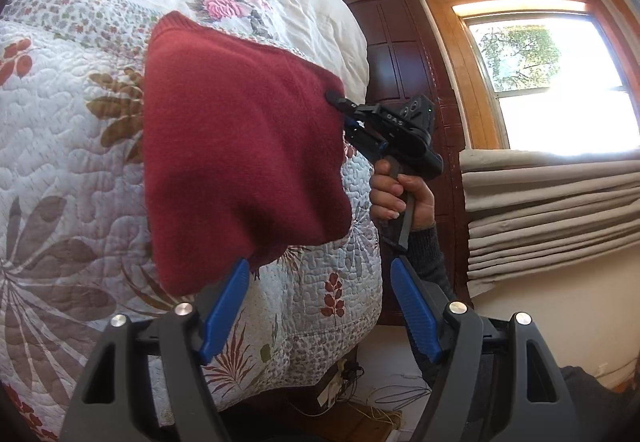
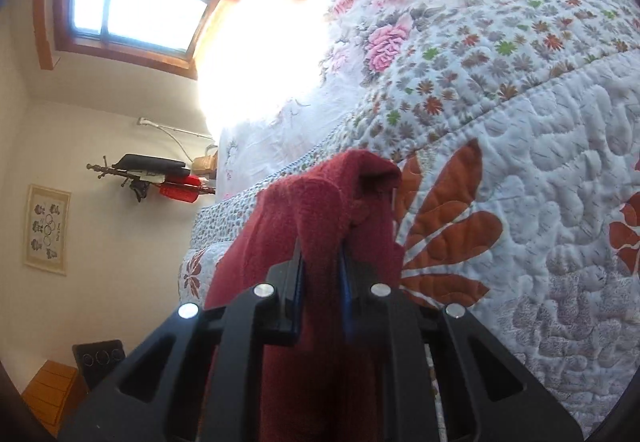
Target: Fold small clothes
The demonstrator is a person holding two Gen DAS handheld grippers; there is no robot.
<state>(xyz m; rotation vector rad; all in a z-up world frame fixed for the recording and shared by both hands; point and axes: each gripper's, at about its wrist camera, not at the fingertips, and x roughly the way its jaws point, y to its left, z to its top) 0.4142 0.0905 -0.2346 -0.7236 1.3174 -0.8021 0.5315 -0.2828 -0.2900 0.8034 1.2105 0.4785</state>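
Fold part done — red garment doubled, not yet laid flat.
My right gripper clamps its edge, frame centre; left gripper gapes, empty.

Home bedroom: floral quilted bed, wood-framed window (wardrobe alongside)

One red garment, two grippers, one quilt.

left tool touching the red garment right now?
Cannot tell. In the left wrist view the left tool is open, and one blue finger overlaps the red garment's lower edge, but neither contact nor a gap shows plainly.
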